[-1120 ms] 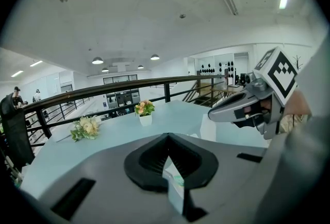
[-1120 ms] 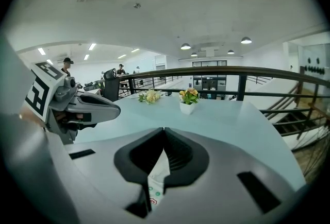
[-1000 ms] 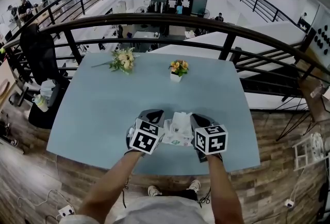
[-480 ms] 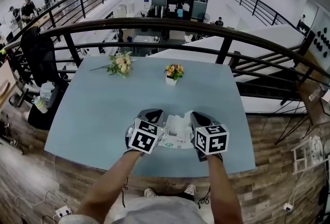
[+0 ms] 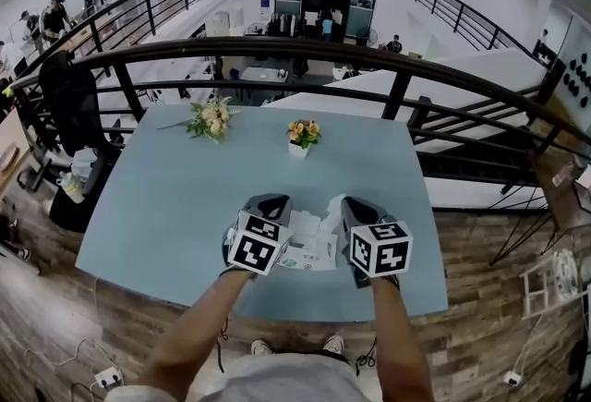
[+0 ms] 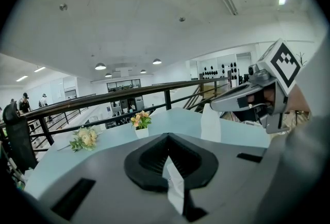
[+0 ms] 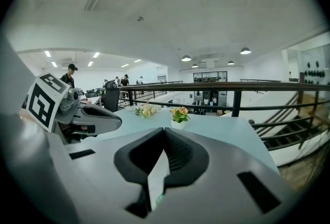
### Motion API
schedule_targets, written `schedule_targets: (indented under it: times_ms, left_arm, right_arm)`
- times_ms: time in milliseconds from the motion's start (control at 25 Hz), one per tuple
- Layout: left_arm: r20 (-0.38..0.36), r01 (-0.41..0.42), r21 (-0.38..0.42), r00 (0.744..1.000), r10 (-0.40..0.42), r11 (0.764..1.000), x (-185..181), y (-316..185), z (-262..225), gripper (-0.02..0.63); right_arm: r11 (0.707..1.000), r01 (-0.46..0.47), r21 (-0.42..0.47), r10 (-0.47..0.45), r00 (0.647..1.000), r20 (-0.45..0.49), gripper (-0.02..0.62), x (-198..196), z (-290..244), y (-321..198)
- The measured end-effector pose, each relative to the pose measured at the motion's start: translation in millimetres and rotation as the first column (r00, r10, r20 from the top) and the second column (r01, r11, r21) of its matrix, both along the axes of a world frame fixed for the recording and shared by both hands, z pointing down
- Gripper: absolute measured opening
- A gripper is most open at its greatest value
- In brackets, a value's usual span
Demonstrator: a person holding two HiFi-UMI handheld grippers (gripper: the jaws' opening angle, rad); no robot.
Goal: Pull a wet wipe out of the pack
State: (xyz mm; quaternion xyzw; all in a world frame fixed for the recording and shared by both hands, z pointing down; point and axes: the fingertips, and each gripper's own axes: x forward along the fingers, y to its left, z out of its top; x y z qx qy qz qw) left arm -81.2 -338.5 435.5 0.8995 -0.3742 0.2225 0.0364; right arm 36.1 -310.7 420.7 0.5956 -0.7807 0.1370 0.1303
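The white wet wipe pack (image 5: 303, 250) with a green mark hangs between my two grippers, above the near part of the blue table (image 5: 175, 197). My left gripper (image 5: 269, 204) is shut on a white edge of the pack (image 6: 174, 189). My right gripper (image 5: 356, 204) is shut on a white wet wipe (image 7: 158, 175), which stands up beside its tip (image 5: 330, 209). In the left gripper view the right gripper (image 6: 234, 102) shows at the right with the wet wipe (image 6: 210, 123) below its tip. In the right gripper view the left gripper (image 7: 105, 120) shows at the left.
A small white pot of orange flowers (image 5: 297, 138) and a loose bouquet (image 5: 211, 120) sit at the table's far side. A dark metal railing (image 5: 397, 95) runs behind the table. The table's near edge (image 5: 277, 310) lies just below my hands.
Both grippers have risen slightly, keeping their hold. The wipe now stands taller beside the right gripper, drawn further out of the pack.
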Motion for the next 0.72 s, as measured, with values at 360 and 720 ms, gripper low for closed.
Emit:
schedule_targets:
  times_ms: [360, 720]
  left_arm:
    - [-0.008, 0.02, 0.001, 1.0, -0.02, 1.0, 22, -4, -7, -0.003]
    - [-0.023, 0.036, 0.014, 0.999, -0.036, 0.999, 47, -10, -15, -0.003]
  right_arm:
    - [1.0, -0.012, 0.023, 0.012, 1.0, 0.011, 0.008, 32, -12, 1]
    - [0.998, -0.019, 0.058, 0.018, 1.0, 0.018, 0.008, 66, -26, 1]
